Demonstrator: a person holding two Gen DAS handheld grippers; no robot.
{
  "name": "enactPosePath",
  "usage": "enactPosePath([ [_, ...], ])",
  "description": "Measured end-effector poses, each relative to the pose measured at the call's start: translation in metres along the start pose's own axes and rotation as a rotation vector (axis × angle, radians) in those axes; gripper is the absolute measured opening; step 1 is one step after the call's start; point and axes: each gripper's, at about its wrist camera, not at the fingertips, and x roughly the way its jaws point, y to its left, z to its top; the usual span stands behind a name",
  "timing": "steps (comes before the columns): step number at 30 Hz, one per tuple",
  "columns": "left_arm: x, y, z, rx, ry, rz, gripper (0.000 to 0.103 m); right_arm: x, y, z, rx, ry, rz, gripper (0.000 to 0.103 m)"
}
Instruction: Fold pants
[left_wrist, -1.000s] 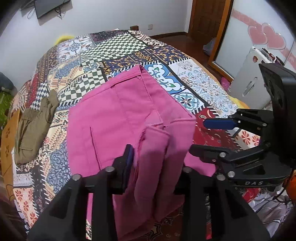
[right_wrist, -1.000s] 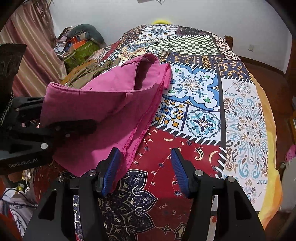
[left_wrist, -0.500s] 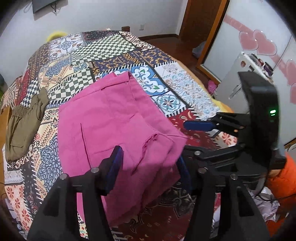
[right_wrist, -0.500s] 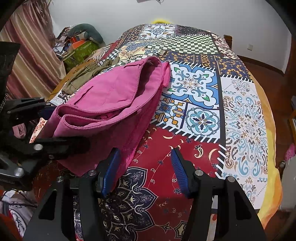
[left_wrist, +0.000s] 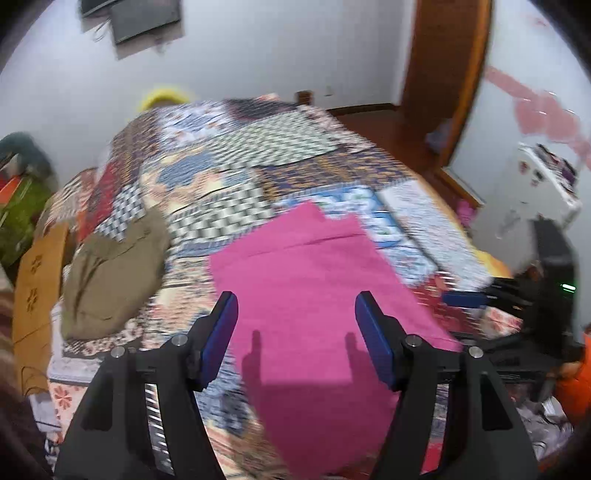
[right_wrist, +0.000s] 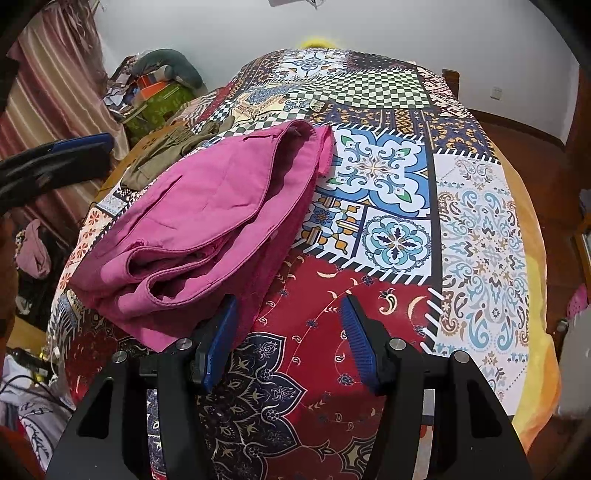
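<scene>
The pink pants (left_wrist: 314, 280) lie folded on the patchwork bedspread (left_wrist: 236, 162). In the right wrist view the pants (right_wrist: 207, 221) show stacked layers with their leg openings facing me. My left gripper (left_wrist: 297, 336) is open and empty, hovering over the near part of the pants. My right gripper (right_wrist: 288, 339) is open and empty over the red patch of the bedspread (right_wrist: 480, 221), its left finger next to the pants' near edge. The right gripper also shows at the right of the left wrist view (left_wrist: 480, 299).
Olive-brown folded clothing (left_wrist: 110, 273) lies on the bed left of the pants. A white cabinet (left_wrist: 532, 199) and a wooden door frame (left_wrist: 447, 85) stand to the right. Cluttered bags (right_wrist: 159, 96) and a striped curtain (right_wrist: 48, 92) are left of the bed.
My left gripper let go of the pants' folded end and pulled back and up. The pants dropped flat onto the bed. The right gripper stayed open and nearly still.
</scene>
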Motion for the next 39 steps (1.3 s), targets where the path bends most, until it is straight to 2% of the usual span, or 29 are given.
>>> enactPosePath([
  [6, 0.036, 0.045, 0.011, -0.048, 0.065, 0.052, 0.066, -0.005, -0.007, 0.001, 0.012, -0.004, -0.015, 0.053],
  [10, 0.058, 0.058, 0.016, -0.030, 0.089, 0.030, 0.066, -0.003, -0.011, 0.000, 0.024, 0.009, -0.025, 0.053],
  [16, 0.094, 0.057, 0.029, 0.013, 0.133, -0.023, 0.066, 0.005, -0.018, 0.001, 0.046, 0.032, -0.030, 0.053],
  [22, 0.132, 0.046, 0.040, 0.098, 0.188, -0.005, 0.068, 0.015, -0.027, 0.008, 0.073, 0.047, -0.037, 0.053],
  [24, 0.146, 0.049, 0.041, 0.089, 0.213, 0.011, 0.073, 0.017, -0.030, 0.009, 0.080, 0.049, -0.041, 0.053],
  [27, 0.161, 0.061, 0.040, 0.031, 0.227, -0.016, 0.075, 0.020, -0.036, 0.013, 0.086, 0.051, -0.061, 0.053],
  [30, 0.169, 0.072, 0.036, -0.011, 0.258, -0.039, 0.075, 0.019, -0.040, 0.015, 0.098, 0.046, -0.069, 0.053],
  [35, 0.159, 0.068, 0.022, 0.070, 0.268, 0.027, 0.076, 0.012, -0.044, 0.018, 0.102, 0.031, -0.079, 0.053],
  [39, 0.150, 0.072, 0.010, 0.046, 0.271, 0.037, 0.073, 0.005, -0.041, 0.016, 0.096, 0.020, -0.081, 0.053],
])
